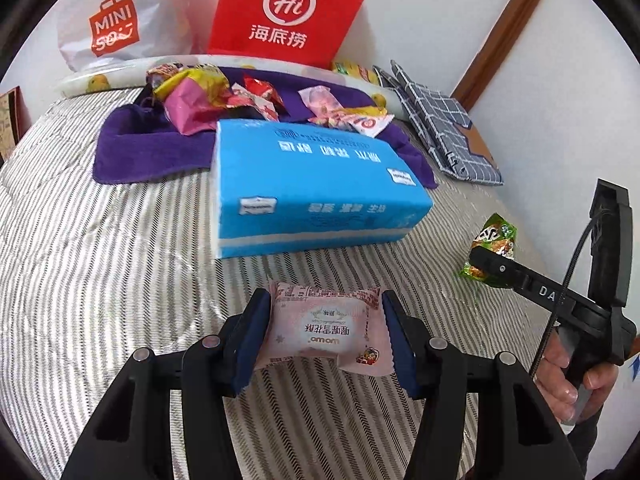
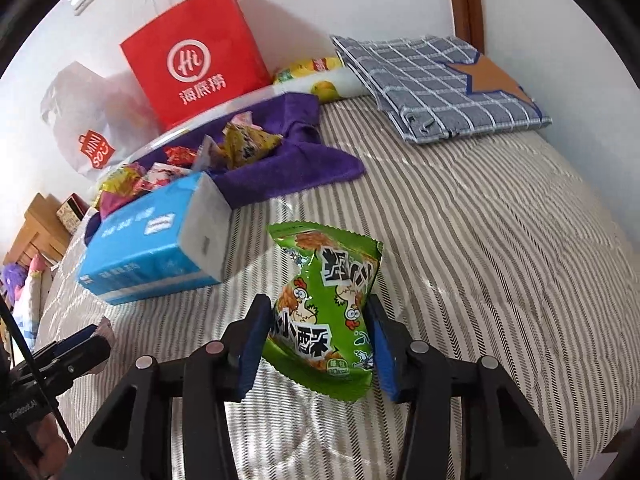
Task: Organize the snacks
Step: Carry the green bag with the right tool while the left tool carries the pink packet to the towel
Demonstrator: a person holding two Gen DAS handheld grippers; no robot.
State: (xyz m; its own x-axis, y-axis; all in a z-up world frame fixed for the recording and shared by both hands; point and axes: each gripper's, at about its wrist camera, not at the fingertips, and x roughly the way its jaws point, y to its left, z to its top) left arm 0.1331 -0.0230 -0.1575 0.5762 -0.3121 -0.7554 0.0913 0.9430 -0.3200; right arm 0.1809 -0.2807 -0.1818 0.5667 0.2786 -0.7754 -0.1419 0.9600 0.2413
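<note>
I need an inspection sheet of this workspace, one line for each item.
Surface: striped bed cover, wrinkled.
Job's things: pink snack pack between the left gripper's pads; green snack bag between the right gripper's pads; loose snacks on the purple towel.
Clutter: blue tissue pack, checked cloth.
Grippers: left gripper shut on pink pack; right gripper shut on green bag.
Cables: black cable along the right gripper.
Surroundings: red paper bag, white plastic bag, white wall.

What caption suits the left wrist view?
Left gripper clamps a pink snack packet above the striped bedspread, blue tissue pack beyond.
</note>
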